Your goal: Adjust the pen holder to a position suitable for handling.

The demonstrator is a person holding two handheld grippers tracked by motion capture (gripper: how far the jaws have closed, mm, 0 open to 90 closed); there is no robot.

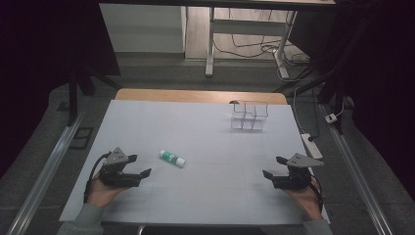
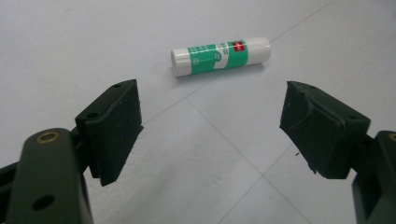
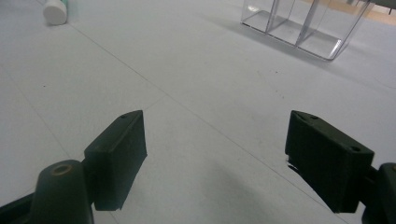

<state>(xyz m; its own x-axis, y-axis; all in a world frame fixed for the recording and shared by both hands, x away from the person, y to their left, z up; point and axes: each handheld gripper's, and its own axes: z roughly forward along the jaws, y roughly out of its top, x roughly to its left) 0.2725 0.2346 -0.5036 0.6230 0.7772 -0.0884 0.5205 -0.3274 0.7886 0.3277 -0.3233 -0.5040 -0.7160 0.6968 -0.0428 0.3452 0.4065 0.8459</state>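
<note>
Lying flat on the white table cover (image 1: 205, 127), the glue stick (image 1: 172, 158) is the landmark here: white tube w/ green label, alone on the sheet, nothing touching it. Left gripper (image 1: 138, 166) sits just beside it, on the near-left side of the stick, jaws spread wide & empty, tips aimed toward it. In the left gripper view the glue stick (image 2: 220, 56) lies just ahead of the open jaws & a bit between their lines, long axis running crosswise to the gripper's reach, cap end to the left, a slight tilt. So the jaws as they stand would close along its length, not across the barrel; judging from that, a wrist roll or a sideways approach looks needed before a pinch. Right gripper (image 1: 273, 167) is well apart from the stick, far to its right, also spread & holding nothing. Clear divided box (image 1: 248, 116) stands well beyond the stick, far-right of it. Left hand is plainly nearer, so the pick prob falls to it
</note>
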